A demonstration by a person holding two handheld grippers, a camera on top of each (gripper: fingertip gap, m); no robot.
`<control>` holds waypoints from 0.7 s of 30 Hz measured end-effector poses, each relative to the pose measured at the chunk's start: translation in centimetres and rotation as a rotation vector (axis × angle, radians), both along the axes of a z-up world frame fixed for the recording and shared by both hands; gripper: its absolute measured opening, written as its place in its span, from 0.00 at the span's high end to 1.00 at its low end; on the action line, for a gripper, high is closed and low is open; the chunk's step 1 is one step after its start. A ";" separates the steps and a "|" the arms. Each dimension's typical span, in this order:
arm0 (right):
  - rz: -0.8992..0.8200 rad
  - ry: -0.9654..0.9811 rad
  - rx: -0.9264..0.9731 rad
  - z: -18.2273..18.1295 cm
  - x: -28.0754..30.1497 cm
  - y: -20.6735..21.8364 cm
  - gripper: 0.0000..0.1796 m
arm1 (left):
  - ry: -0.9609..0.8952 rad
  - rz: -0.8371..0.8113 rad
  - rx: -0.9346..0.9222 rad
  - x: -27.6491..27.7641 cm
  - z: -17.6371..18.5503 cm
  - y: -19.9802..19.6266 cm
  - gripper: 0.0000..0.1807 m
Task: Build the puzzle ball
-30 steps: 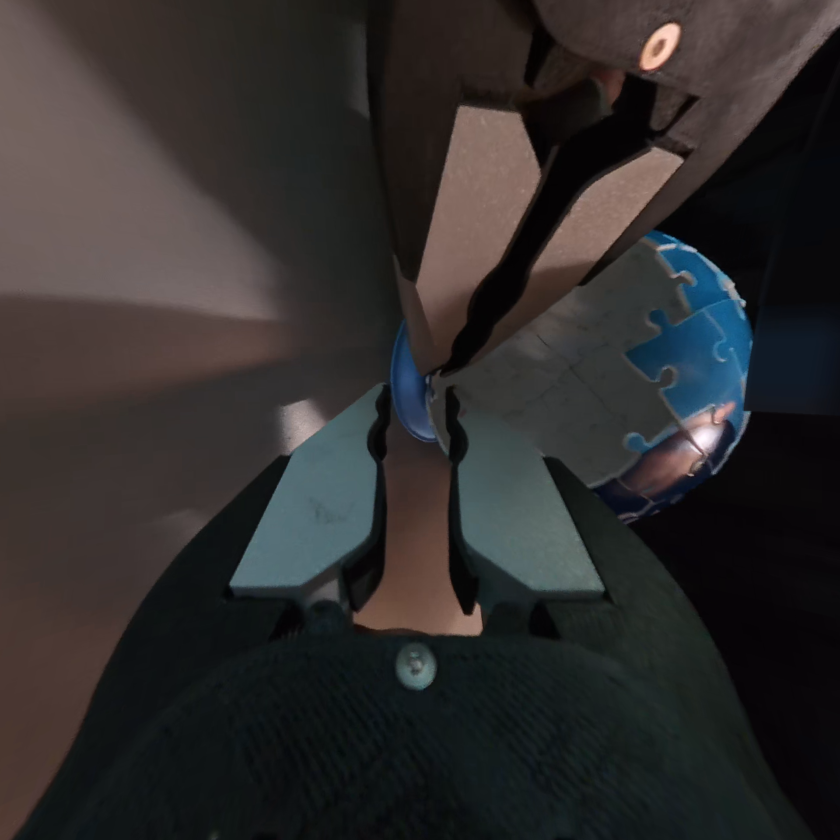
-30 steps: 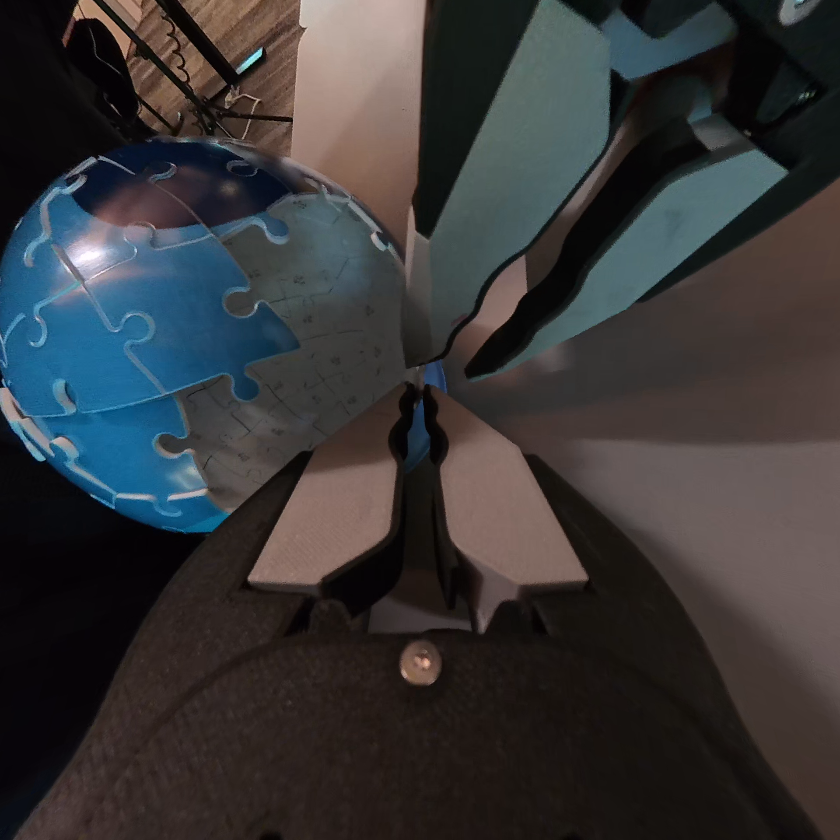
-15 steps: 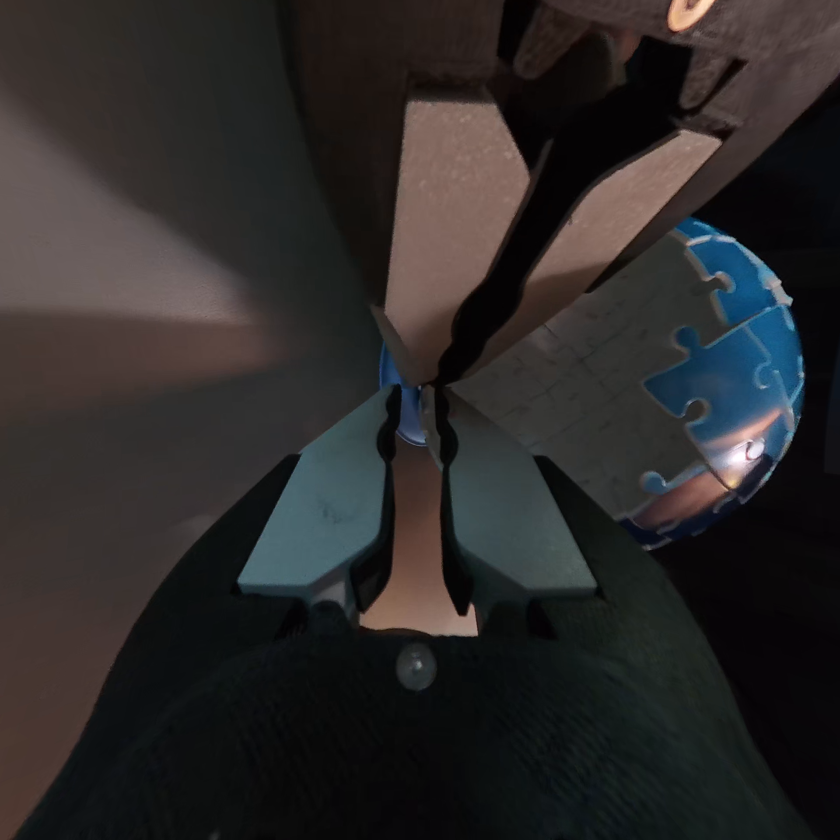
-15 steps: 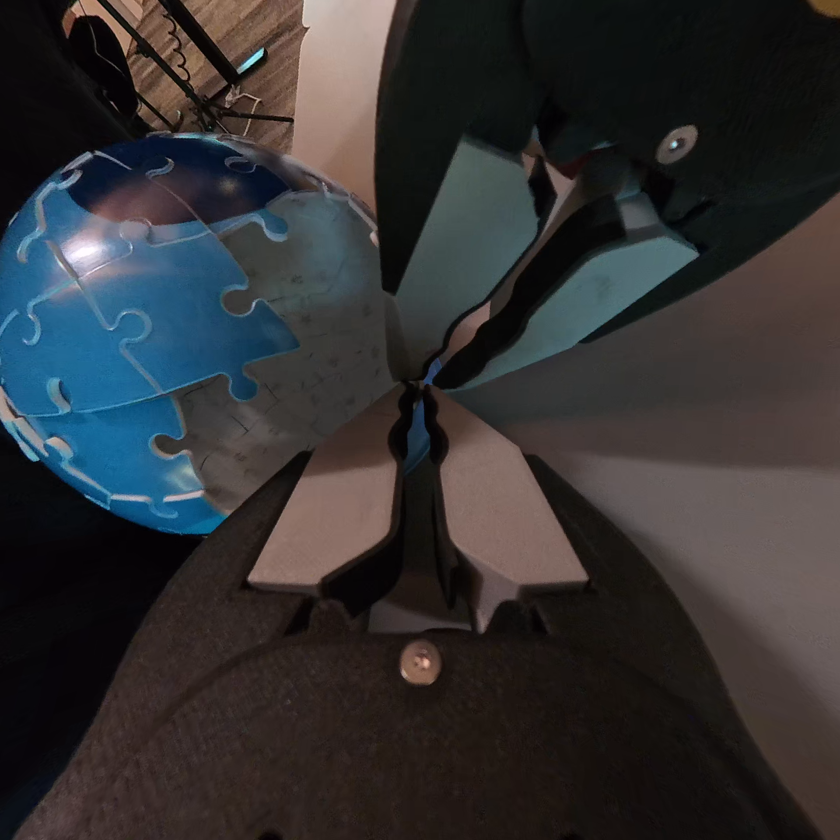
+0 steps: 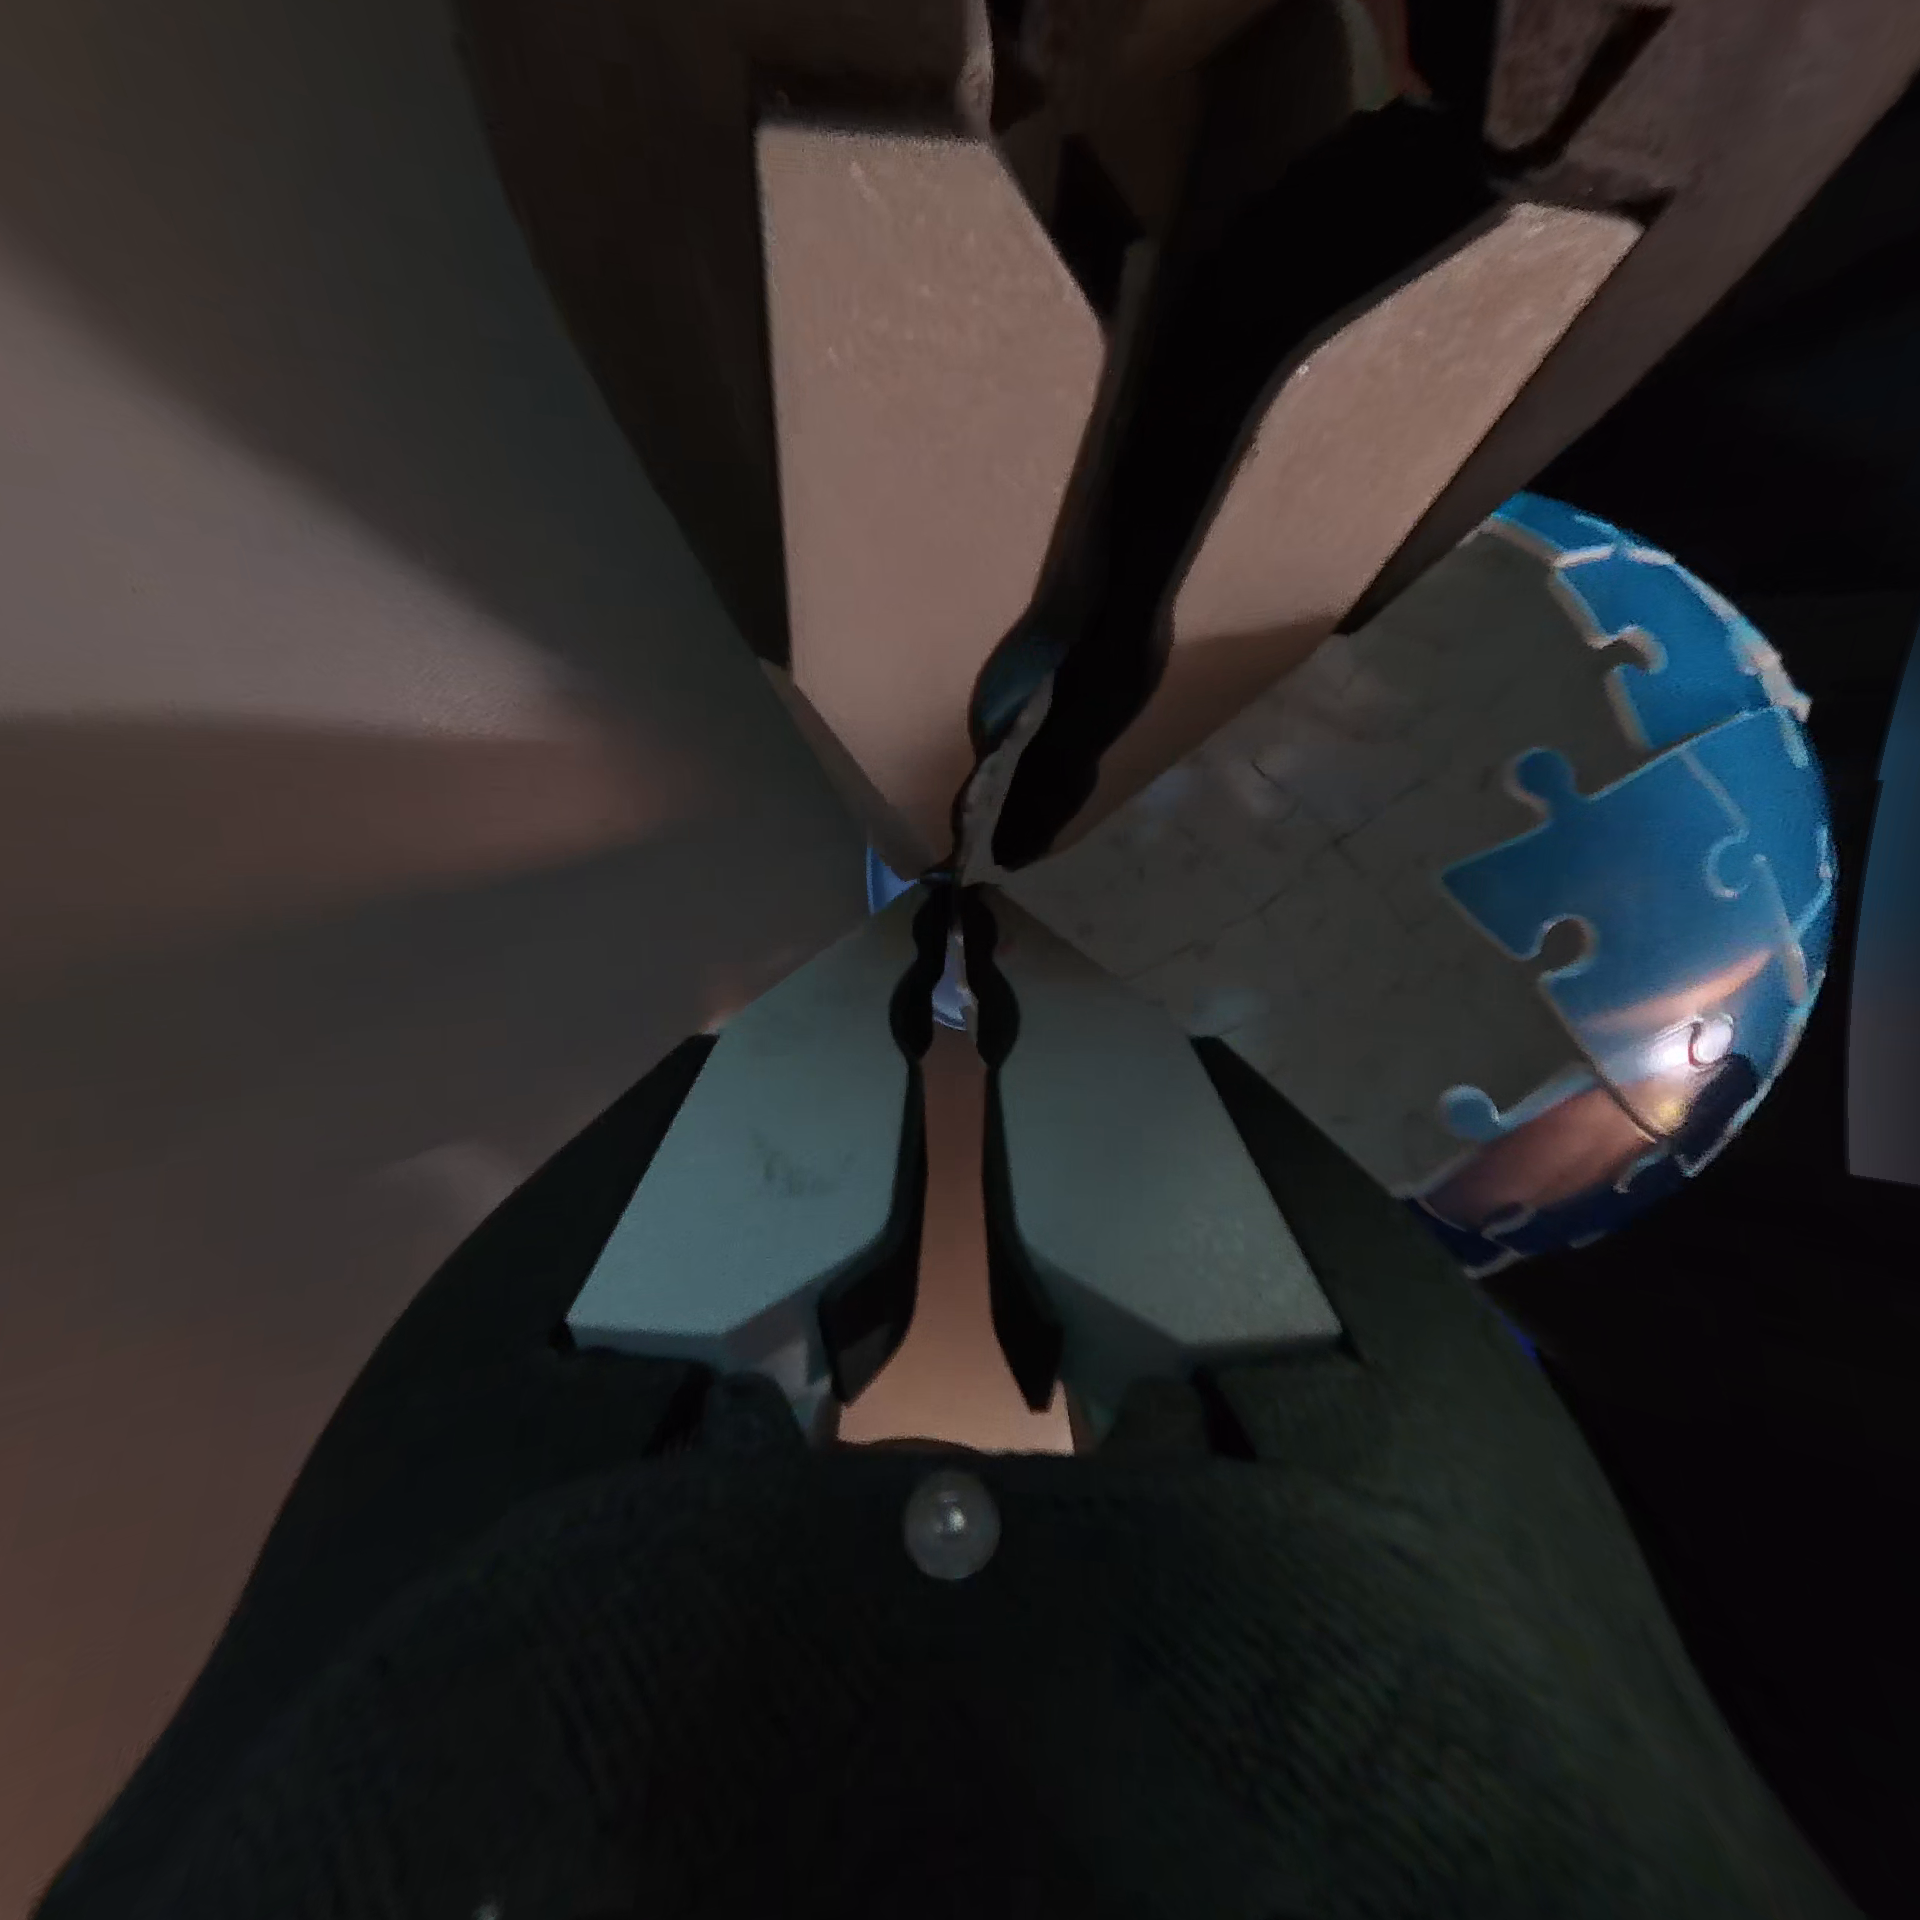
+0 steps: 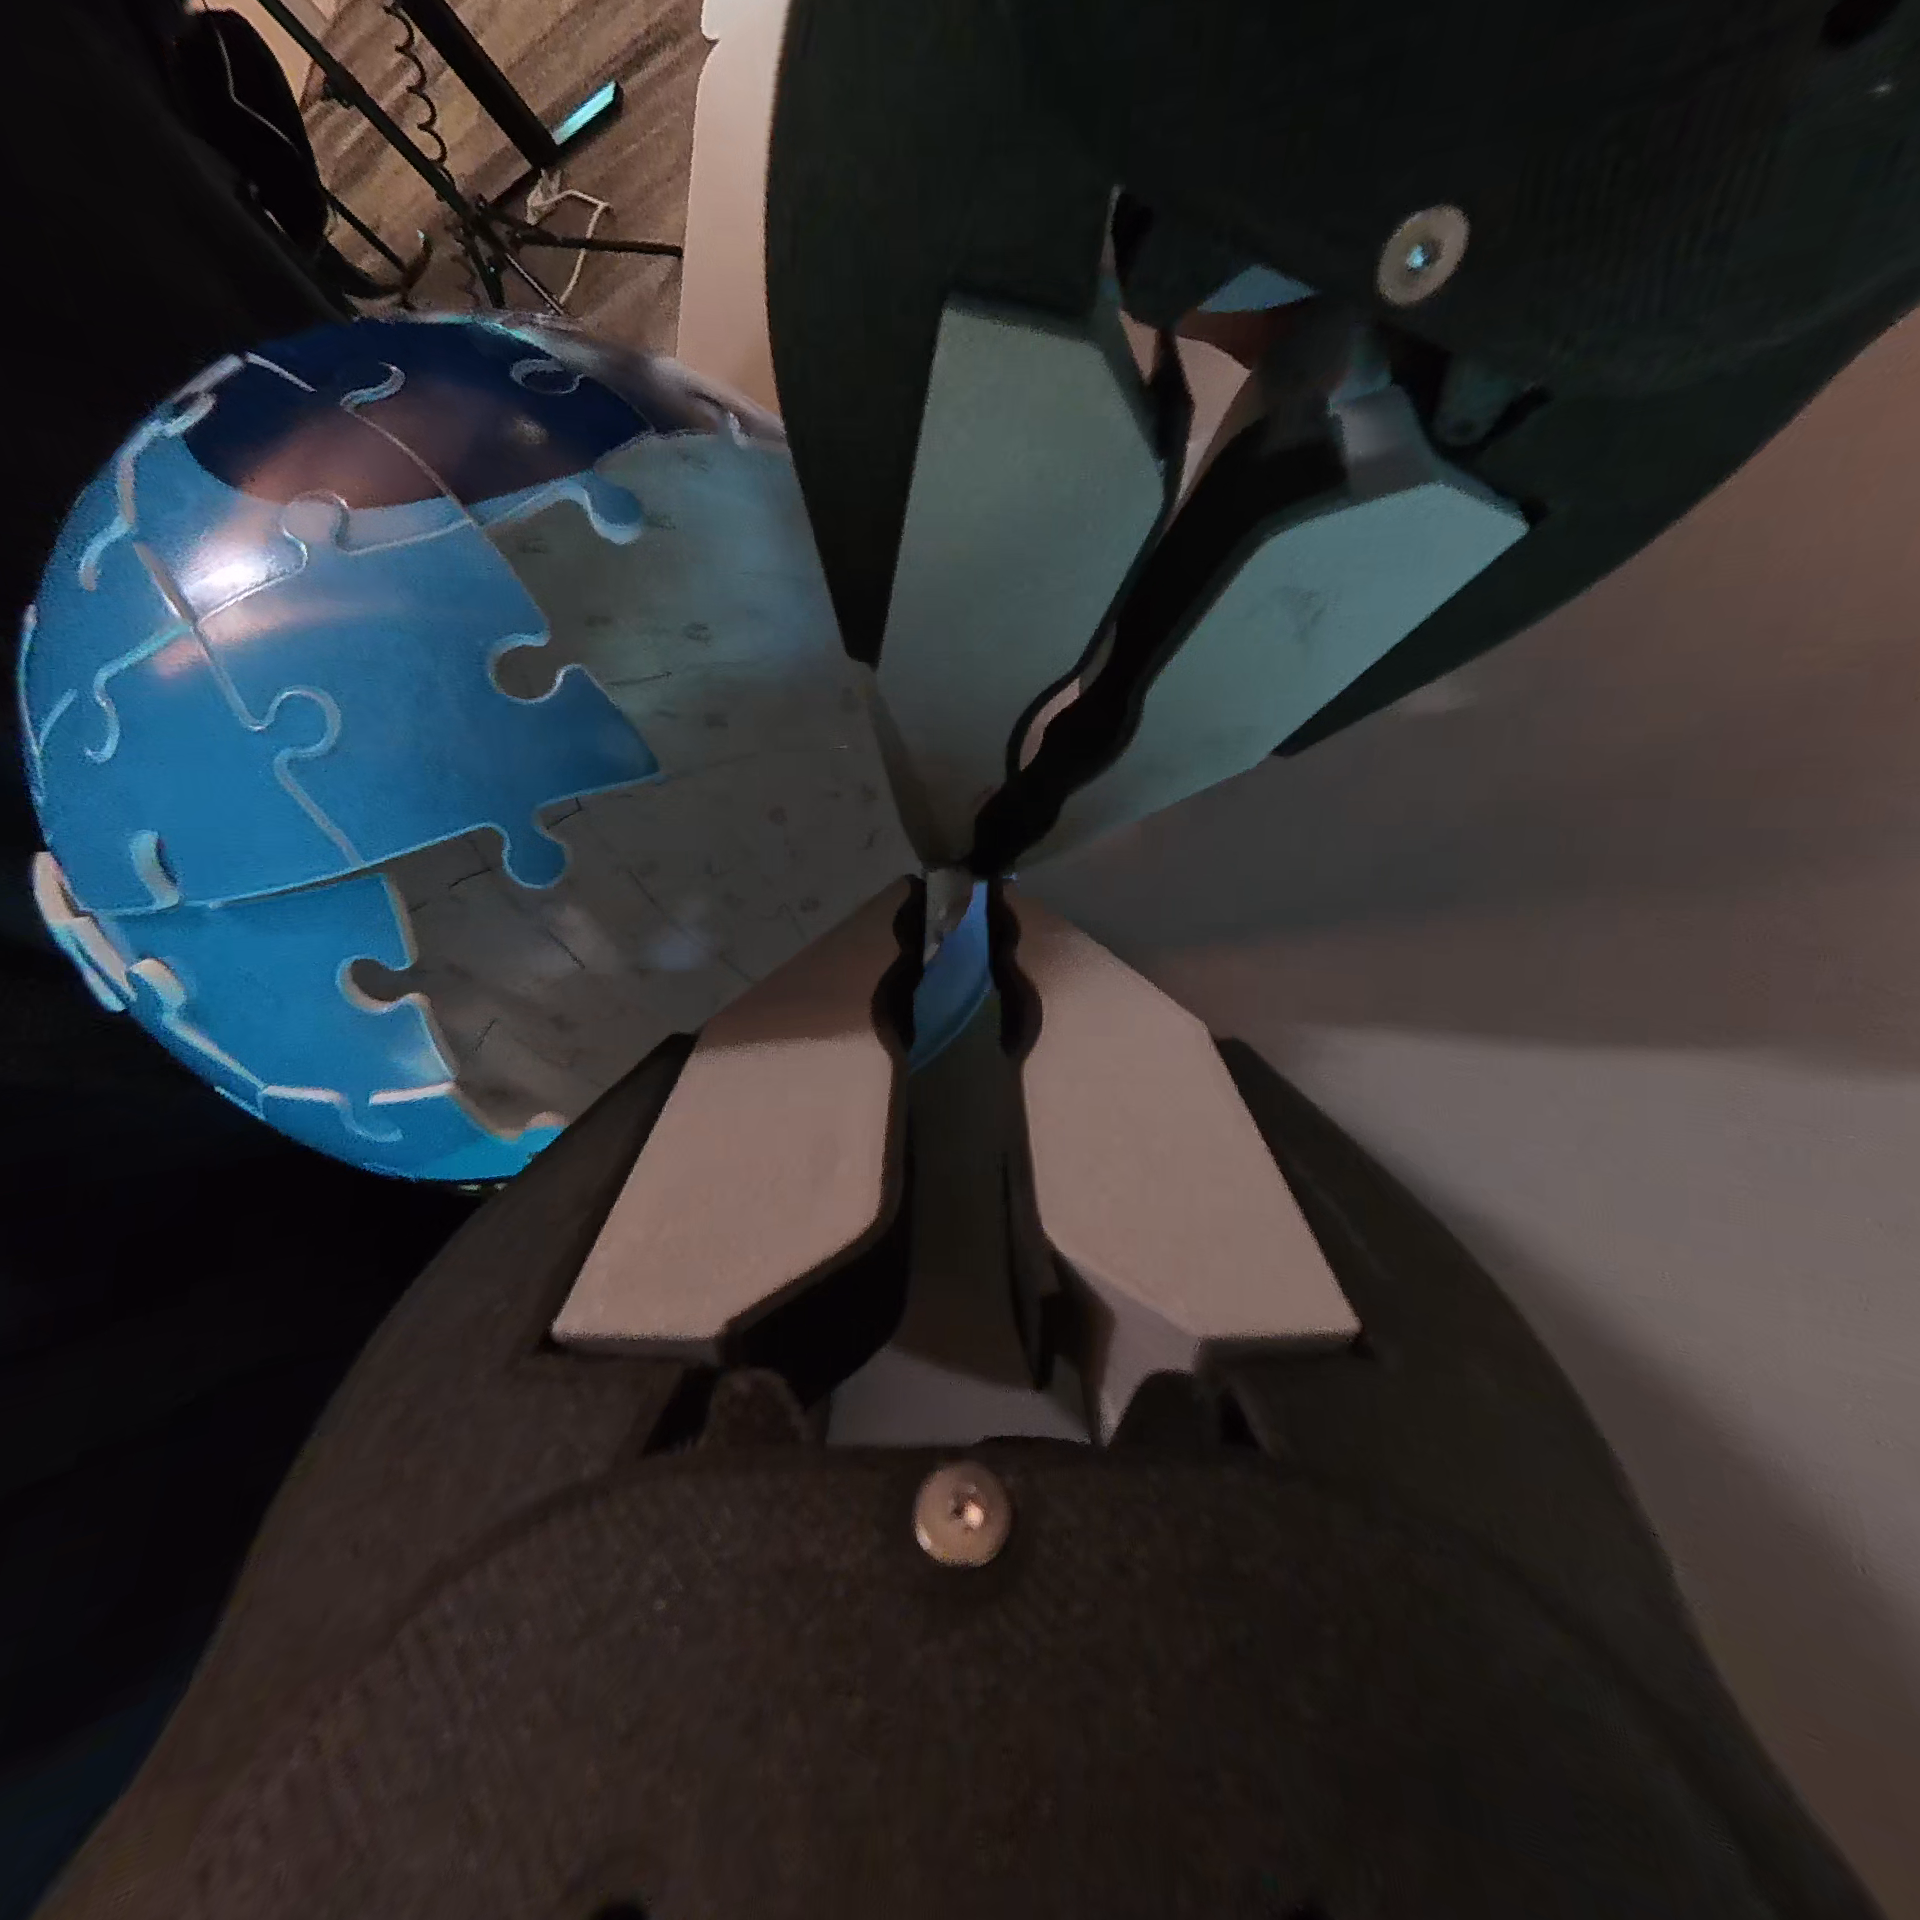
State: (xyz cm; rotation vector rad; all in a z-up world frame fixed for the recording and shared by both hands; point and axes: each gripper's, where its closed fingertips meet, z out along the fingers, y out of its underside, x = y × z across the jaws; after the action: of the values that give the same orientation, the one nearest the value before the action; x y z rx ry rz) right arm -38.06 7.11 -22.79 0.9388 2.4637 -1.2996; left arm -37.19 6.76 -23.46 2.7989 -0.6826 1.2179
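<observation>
I have the puzzle ball (image 6: pixel 343 790) lifted off the pale worktop (image 6: pixel 1558 935) and pinched at its open edge from two sides, so that neither grip has to carry it alone. In my right wrist view the ball bulges out at nine o'clock from my tips: a glossy blue outer skin of interlocked pieces, and the grey inner faces of the shell turned towards me. My right gripper (image 6: pixel 956 914) has its jaws nearly together on a thin blue piece (image 6: pixel 961 987) at the rim, a sliver of blue and grey showing between them. My left gripper (image 5: pixel 951 935) comes in from the opposite side, appearing at one o'clock in the right view, and its jaws are likewise drawn close on the same stretch of rim, with pale blue showing in the slit. In the left wrist view the ball sits at three o'clock.

I judge the tip-to-tip hold is there to press that rim piece into its neighbours. Whether it is already locked in I cannot tell; the tips hide the joint. The shell is thin, so squeezing hard could pop seams.
</observation>
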 end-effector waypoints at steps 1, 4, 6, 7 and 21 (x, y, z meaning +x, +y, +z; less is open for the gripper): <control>-0.001 0.003 0.008 0.0 -0.1 0.1 0.94 | 0.000 0.002 0.000 0.0 0.0 0.0 1.00; 0.005 -0.006 0.018 -0.2 -0.1 0.4 0.91 | -0.005 0.010 -0.005 0.0 0.0 0.1 1.00; 0.006 -0.009 0.005 0.0 0.0 0.5 0.90 | -0.006 0.016 0.000 0.0 0.0 0.1 1.00; 0.001 -0.008 -0.008 0.2 -0.1 0.7 0.89 | -0.005 0.018 0.006 0.0 0.0 0.2 1.00; -0.091 -0.126 -0.072 0.0 -1.3 1.7 0.82 | 0.029 0.062 0.051 -0.3 0.1 0.2 1.00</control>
State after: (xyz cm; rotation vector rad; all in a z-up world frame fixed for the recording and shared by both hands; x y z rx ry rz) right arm -39.40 8.85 -22.81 1.0902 2.2888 -1.3056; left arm -37.49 6.91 -23.36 2.8937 -0.6386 1.1836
